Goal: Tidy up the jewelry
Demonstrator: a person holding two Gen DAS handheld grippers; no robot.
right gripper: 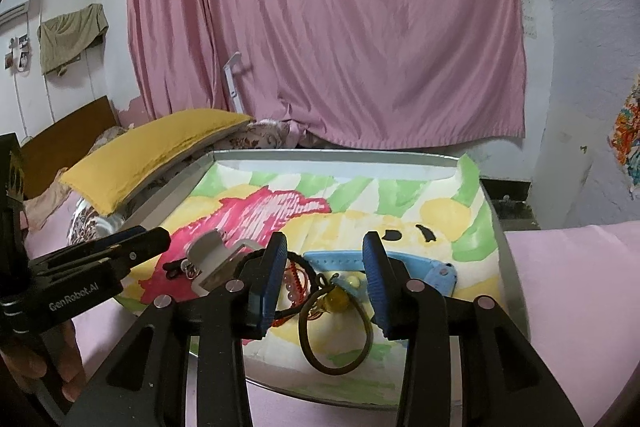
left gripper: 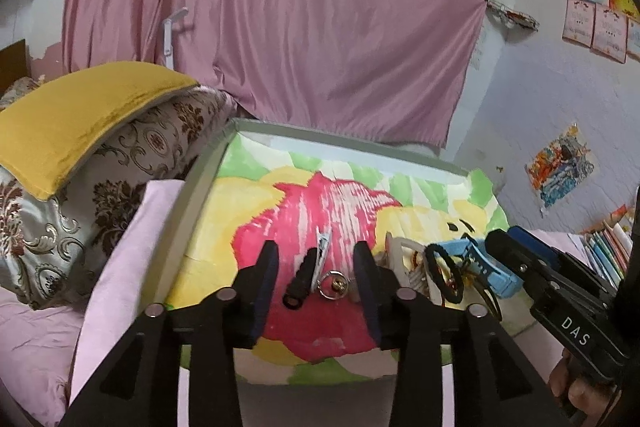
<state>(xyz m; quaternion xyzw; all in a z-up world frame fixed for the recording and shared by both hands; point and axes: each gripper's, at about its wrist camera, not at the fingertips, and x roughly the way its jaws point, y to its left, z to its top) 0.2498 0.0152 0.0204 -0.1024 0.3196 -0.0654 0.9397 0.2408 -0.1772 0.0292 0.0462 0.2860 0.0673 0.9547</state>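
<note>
Both grippers were black, with blue ribbed pads and round silver screws; the left gripper (left gripper: 316, 283) read "GenRobot.AI", the right gripper (right gripper: 325, 281) "DAS".

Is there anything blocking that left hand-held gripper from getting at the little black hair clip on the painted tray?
Nothing visible does. The black hair clip lies in the open gap between the fingers of the left hand-held gripper, on the painted tray. Only a small key ring lies right beside it.

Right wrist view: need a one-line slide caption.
Right gripper open above a brown hair tie and blue watch strap on a flower-painted tray.
</note>
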